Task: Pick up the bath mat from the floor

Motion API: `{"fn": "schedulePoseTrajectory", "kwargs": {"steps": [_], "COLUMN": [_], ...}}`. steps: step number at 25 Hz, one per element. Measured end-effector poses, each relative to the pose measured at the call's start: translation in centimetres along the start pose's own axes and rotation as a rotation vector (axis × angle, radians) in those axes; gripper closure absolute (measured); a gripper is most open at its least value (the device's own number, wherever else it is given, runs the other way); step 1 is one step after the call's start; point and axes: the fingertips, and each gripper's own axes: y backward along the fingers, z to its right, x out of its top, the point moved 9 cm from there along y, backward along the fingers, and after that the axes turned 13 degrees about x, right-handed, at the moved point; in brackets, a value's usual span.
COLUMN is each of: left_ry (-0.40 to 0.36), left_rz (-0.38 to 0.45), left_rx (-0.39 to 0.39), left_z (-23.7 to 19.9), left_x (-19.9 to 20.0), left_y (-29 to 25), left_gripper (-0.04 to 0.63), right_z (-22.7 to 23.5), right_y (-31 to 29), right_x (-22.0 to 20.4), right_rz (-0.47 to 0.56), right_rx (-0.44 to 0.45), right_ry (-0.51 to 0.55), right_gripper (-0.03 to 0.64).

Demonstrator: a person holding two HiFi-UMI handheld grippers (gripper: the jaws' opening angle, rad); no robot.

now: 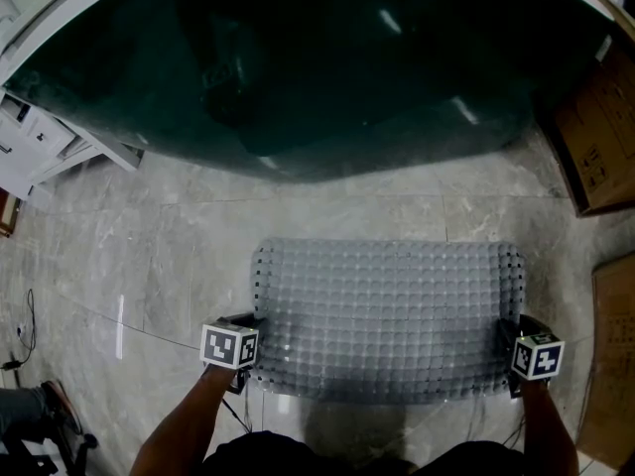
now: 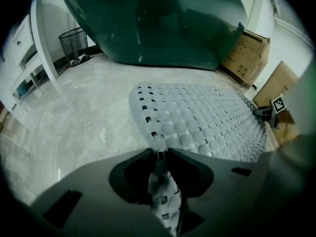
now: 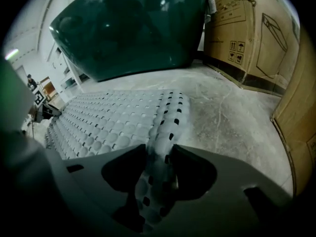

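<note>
At 7 o'clock the left gripper [image 2: 159, 152] and at 5 o'clock the right gripper [image 3: 160, 154] each pinch a near corner of the mat [image 1: 387, 315]. It lies on the floor [image 1: 179, 256]. Raise both evenly, grips firm, peeling toward 12.

Pale grey translucent bath mat [image 1: 387, 310], a grid of round bumps edged with dark square holes, against grey veined floor tiles [image 1: 179, 256]; beyond it a glossy dark-green tub [image 1: 317, 58], to its right brown cardboard boxes [image 1: 595, 137].
</note>
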Motion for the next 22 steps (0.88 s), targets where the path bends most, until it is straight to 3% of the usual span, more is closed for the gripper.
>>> {"fn": "schedulePoseTrajectory", "kwargs": {"steps": [6,15,22], "left_ry": [-0.017,0.05,0.071], "left_rz": [0.048,0.171,0.263], "left_rx": [-0.035,-0.104,-0.11], "left_z": [-0.5,0.6,0.8], "left_x": [0.2,1.3,2.9], "left_y": [1.2,3.9,7.3], "left_gripper": [0.532,0.545,0.545], "right_z": [-2.9,-3.4,-5.1], "right_y": [0.7,3.4,6.2], "right_x": [1.3,2.1,3.9], "right_rz": [0.028,0.135,0.202], "right_rx": [0.032,0.119,0.162], "right_ry": [0.059,0.063,0.076], "right_gripper": [0.56,0.57,0.571]}}
